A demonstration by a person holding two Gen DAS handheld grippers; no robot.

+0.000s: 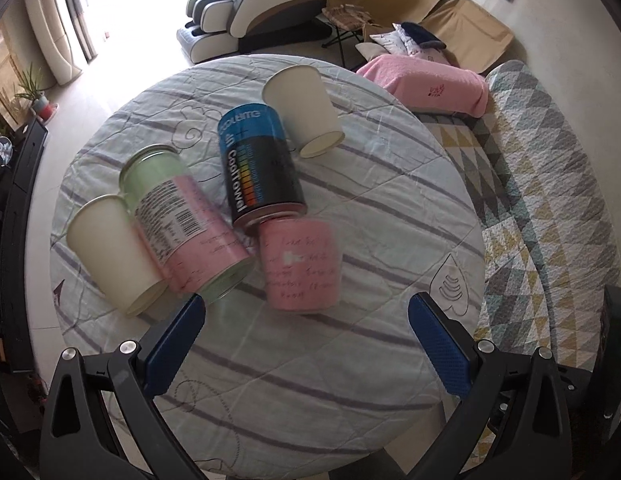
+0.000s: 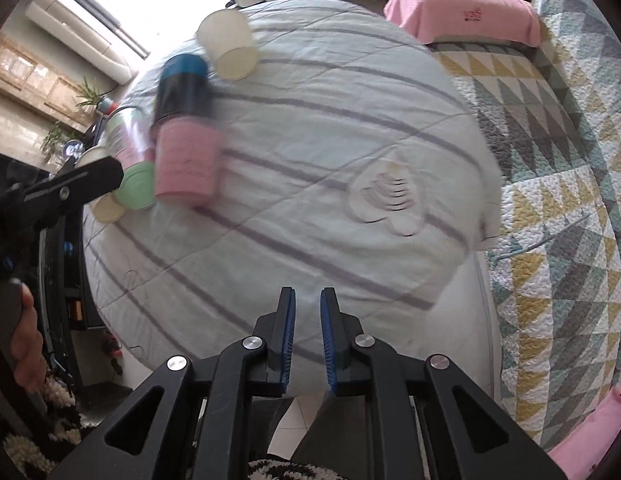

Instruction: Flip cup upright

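Left gripper (image 1: 306, 316) hangs spread wide over the pink cup (image 1: 298, 264) standing mouth-down mid-table (image 1: 350, 380) against a dark can (image 1: 260, 164); right gripper (image 2: 307, 300) hovers nearly closed, empty.

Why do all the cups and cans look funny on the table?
They are upside down, not standing properly. The pink cup sits mouth down, and so do the two white paper cups. The blue can and glass jar are crowded against them. Nothing looks spilled or broken.
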